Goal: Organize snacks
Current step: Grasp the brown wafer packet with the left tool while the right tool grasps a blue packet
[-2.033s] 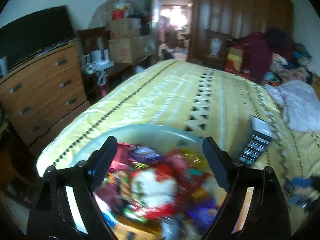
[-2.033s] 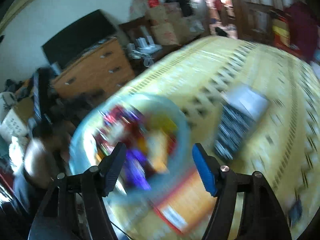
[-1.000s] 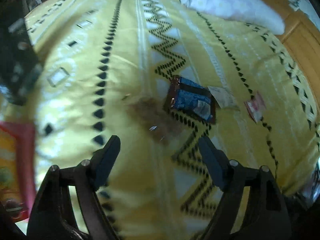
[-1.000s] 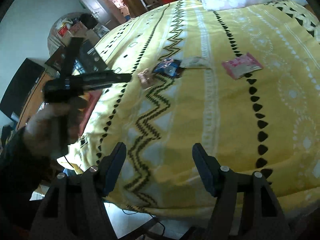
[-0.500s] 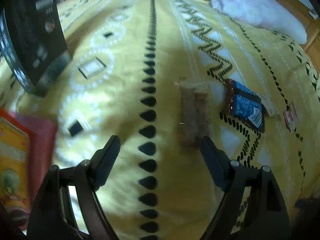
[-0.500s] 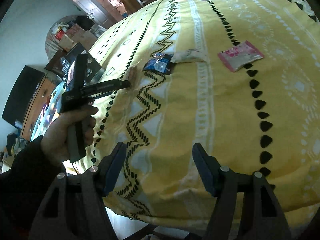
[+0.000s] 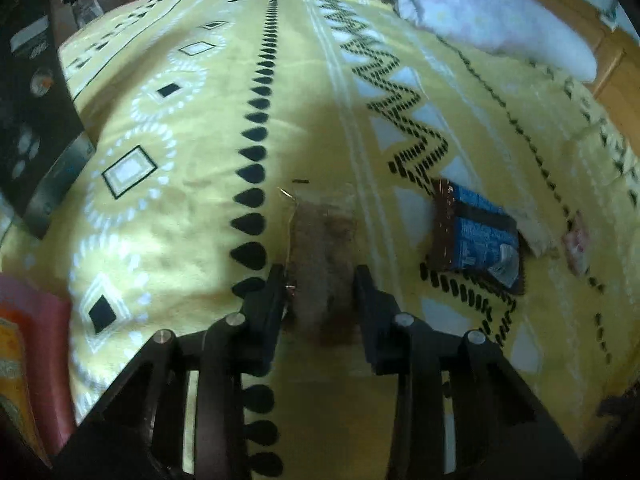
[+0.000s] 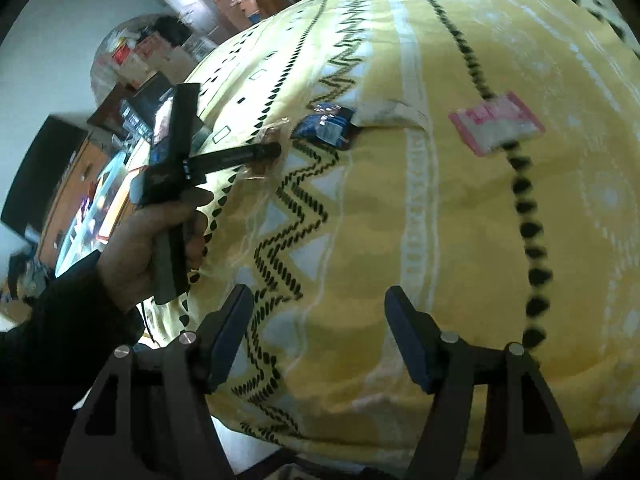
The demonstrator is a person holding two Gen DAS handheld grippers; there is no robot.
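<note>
At the far left of my left wrist view I see a black box (image 7: 36, 120) lying on the yellow bedspread (image 7: 192, 208), and below it the corner of a red and orange carton (image 7: 28, 344). My left hand-held gripper (image 7: 320, 292) sits in the middle of that view, pointing down at the bed. Its jaws are drawn in narrow and pinch a clear-wrapped brown snack (image 7: 324, 240) from both sides; the snack lies flat on the bedspread with its far end sticking out past the tips. To the right of it, apart from it, a blue and dark brown packet (image 7: 476, 236) lies on the zigzag stripe, with a pale wrapper (image 7: 536, 232) touching its far side and a small pink packet (image 7: 576, 244) further right. A white pillow (image 7: 492, 20) fills the upper right.

From the right wrist view I see my left hand (image 8: 148, 240) in a dark sleeve, gripping the handle of the left tool. Right of the tool's tip come the blue packet, the pale wrapper, then the pink packet, all on the bed. My right hand-held gripper (image 8: 320, 324) hangs over the near edge of the bedspread with its jaws standing wide and nothing between them.
</note>
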